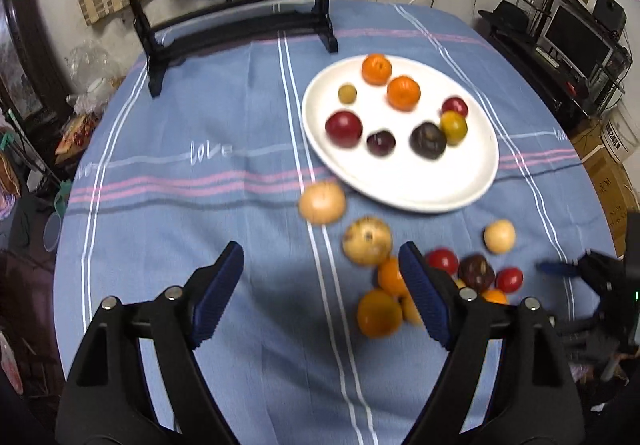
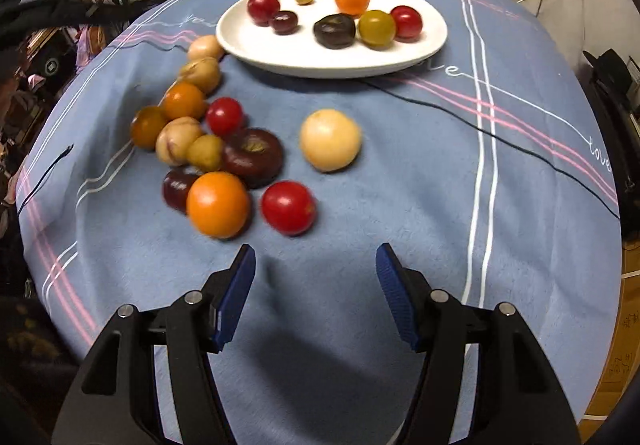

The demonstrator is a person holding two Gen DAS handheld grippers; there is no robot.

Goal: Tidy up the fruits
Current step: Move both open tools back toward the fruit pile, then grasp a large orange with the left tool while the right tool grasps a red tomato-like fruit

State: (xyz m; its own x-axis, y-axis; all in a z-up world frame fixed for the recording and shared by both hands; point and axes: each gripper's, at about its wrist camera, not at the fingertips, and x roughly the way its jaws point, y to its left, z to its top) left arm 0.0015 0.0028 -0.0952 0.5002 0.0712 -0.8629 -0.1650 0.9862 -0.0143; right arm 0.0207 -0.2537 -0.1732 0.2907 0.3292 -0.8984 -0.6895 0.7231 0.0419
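Red tomato (image 2: pixel 288 208), lower centre: smooth, soft, rolling easily; you are gripping across its middle, lightly. Right gripper (image 2: pixel 316 281) and left gripper (image 1: pixel 320 285) are gaping empty.

Only "love" readable – white script on the tablecloth (image 1: pixel 168 229), left of the plate (image 1: pixel 404 201) & repeated elsewhere.

Left claw (image 1: pixel 320 293), right claw (image 2: pixel 316 293), black arms, ribbed blue pads, silver screws
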